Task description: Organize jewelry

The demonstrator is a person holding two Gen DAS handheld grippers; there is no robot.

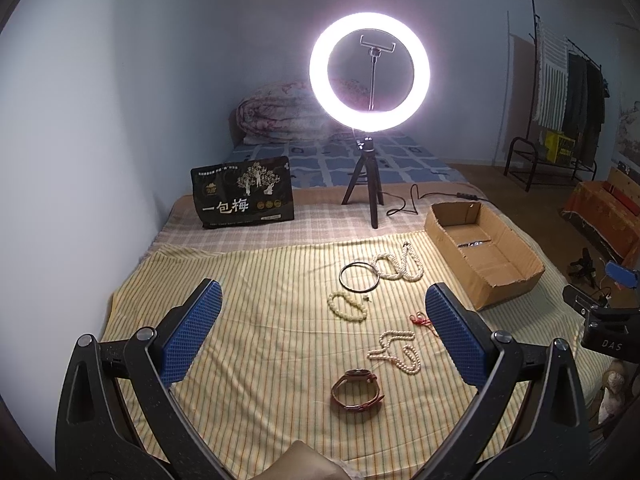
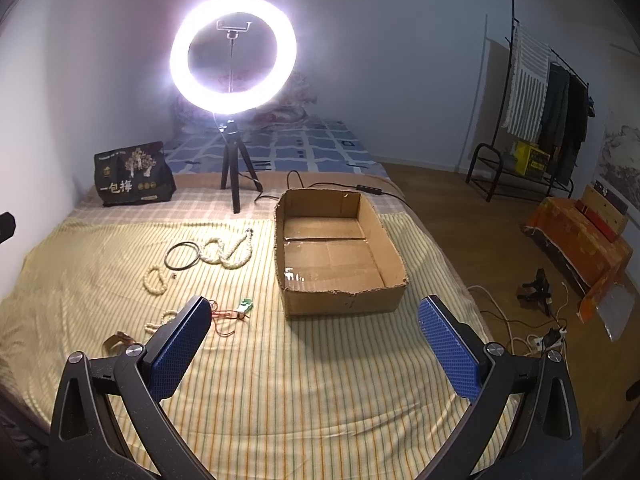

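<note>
Lying just ahead of the spread, empty left gripper point(image 1: 320, 340), the watch point(image 1: 356, 390) sits nearer it than the right gripper point(image 2: 312, 344), also spread.

Home bedroom, bed point(image 1: 360, 160), folded quilt point(image 1: 276, 116), clothes rack point(image 2: 536, 92)

I note a lit ring light point(image 1: 369, 70) on tripod, black snack bag point(image 1: 243, 193) beside it, folded quilt point(image 1: 276, 114) behind, clothes rack point(image 2: 536, 120) far right.

Open striped bedspread point(image 2: 320, 380) ahead of both tools; cardboard box point(image 2: 336, 256) blocks right side, ring light tripod point(image 2: 234, 176) and black bag point(image 2: 134, 180) crowd back.
</note>
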